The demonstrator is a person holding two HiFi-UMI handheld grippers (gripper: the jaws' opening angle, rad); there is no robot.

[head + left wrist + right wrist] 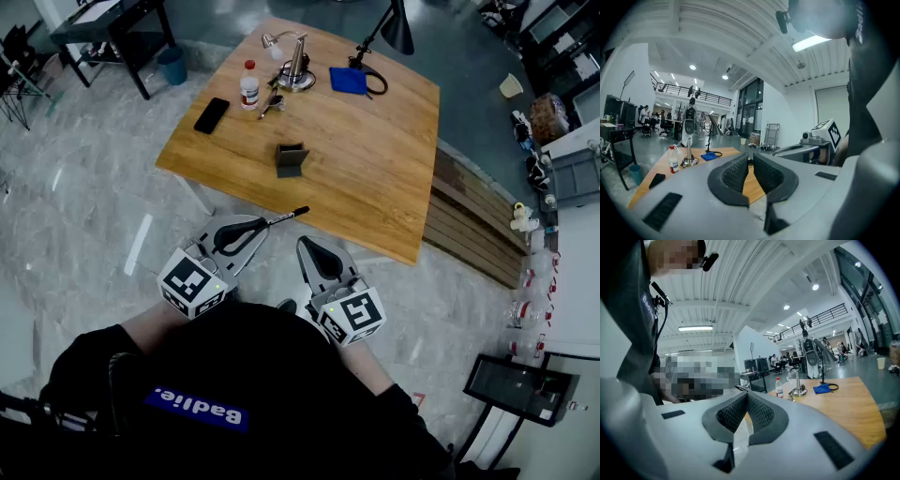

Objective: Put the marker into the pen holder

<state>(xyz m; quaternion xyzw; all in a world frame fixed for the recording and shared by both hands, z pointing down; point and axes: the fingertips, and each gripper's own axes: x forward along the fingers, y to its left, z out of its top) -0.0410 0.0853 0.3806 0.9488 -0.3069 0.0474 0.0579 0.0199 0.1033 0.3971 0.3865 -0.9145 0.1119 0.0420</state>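
Note:
A thin black marker (284,217) pokes out to the right from my left gripper (261,225), which is shut on it just off the near edge of the wooden table (375,187). In the left gripper view the jaws of the left gripper (750,157) stand almost together, with only a dark bit of the marker between their tips. The dark grey pen holder (292,159) stands upright mid-table, beyond both grippers. My right gripper (303,243) is shut and holds nothing, right of the marker's tip. In its own view the right gripper (746,394) shows closed pads.
At the table's far side are a black phone (212,114), a small bottle (249,84), a metal lamp base (296,75), a blue cloth (351,81) and a black desk lamp (396,28). Wooden planks (473,220) lie right of the table. Both grippers hang over the marble floor.

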